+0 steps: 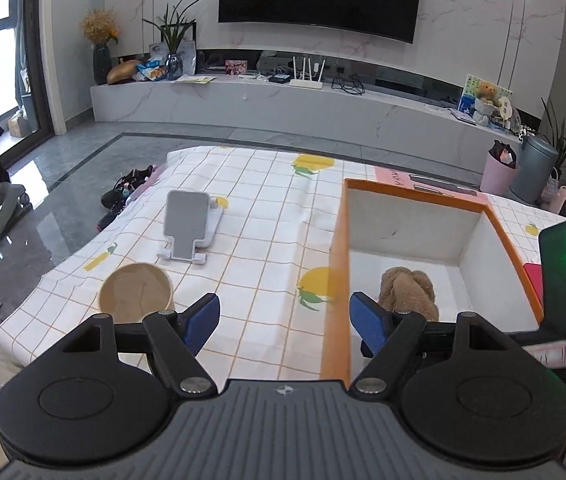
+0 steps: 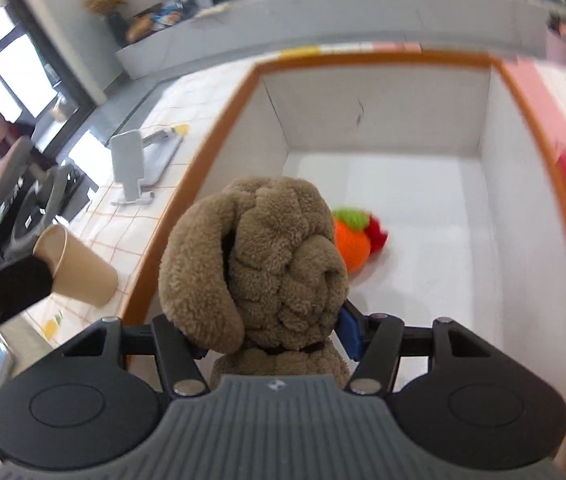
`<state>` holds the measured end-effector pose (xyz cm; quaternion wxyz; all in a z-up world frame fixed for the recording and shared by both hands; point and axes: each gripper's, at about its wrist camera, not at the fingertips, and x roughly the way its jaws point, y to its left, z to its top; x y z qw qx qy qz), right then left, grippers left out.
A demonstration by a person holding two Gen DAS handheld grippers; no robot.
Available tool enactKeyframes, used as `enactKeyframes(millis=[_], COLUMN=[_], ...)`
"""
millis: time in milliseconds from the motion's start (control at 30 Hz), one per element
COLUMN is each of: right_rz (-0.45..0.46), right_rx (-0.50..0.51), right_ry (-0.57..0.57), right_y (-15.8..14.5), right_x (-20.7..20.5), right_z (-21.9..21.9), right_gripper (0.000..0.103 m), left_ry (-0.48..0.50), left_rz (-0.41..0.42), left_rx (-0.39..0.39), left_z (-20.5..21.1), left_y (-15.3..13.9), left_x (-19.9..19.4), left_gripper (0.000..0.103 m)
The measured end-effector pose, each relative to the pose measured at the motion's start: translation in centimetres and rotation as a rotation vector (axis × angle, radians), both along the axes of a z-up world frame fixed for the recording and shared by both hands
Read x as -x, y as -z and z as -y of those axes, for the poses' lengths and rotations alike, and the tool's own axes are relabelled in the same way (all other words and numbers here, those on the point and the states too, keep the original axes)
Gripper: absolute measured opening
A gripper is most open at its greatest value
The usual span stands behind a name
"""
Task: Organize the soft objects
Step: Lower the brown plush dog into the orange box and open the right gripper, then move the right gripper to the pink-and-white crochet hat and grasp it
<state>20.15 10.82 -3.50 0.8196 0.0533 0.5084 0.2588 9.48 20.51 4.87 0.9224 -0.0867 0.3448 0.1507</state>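
My right gripper (image 2: pixel 271 336) is shut on a brown plush toy (image 2: pixel 259 264) and holds it over the near end of the orange-rimmed white box (image 2: pixel 211 148). An orange, green and red plush ball (image 2: pixel 353 240) lies on the box floor. In the left wrist view the brown plush toy (image 1: pixel 407 290) shows inside the box (image 1: pixel 495 216), with the right gripper's body at the right edge. My left gripper (image 1: pixel 285 320) is open and empty, above the tablecloth just left of the box wall.
A paper cup (image 1: pixel 137 298) stands on the checked lemon tablecloth (image 1: pixel 263 216) at the left, also in the right wrist view (image 2: pixel 75 264). A grey phone stand (image 1: pixel 189 226) sits behind it. A pink sheet (image 2: pixel 539 92) lies right of the box. Floor and chair lie beyond the left table edge.
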Motion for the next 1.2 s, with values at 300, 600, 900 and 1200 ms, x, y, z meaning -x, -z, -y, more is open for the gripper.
enactKeyframes(millis=[300,600,900,1200], right_rz=[0.07,0.092,-0.085,-0.269], right_rx=[0.03,-0.18,0.011,-0.097], right_ry=[-0.062,-0.105,-0.203,-0.103], right_y=[-2.2,-5.3,-0.5,1.0], right_x=[1.0,0.6,-1.2,-4.4], right_z=[1.2,4.4,-1.7,-1.1], right_gripper=[0.093,0.037,0.023,0.023], left_ry=[0.001,-0.044,-0.04,-0.029], left_rz=[-0.031,-0.001,-0.04,-0.052], left_rx=[0.046,-0.016,-0.02,-0.074], left_z=[-0.3,0.2,0.4,1.5], left_y=[0.8,-0.2,0.8,1.1], left_x=[-0.4,0.2,-0.3,-0.5], left_gripper=[0.086,0.086,0.086,0.086])
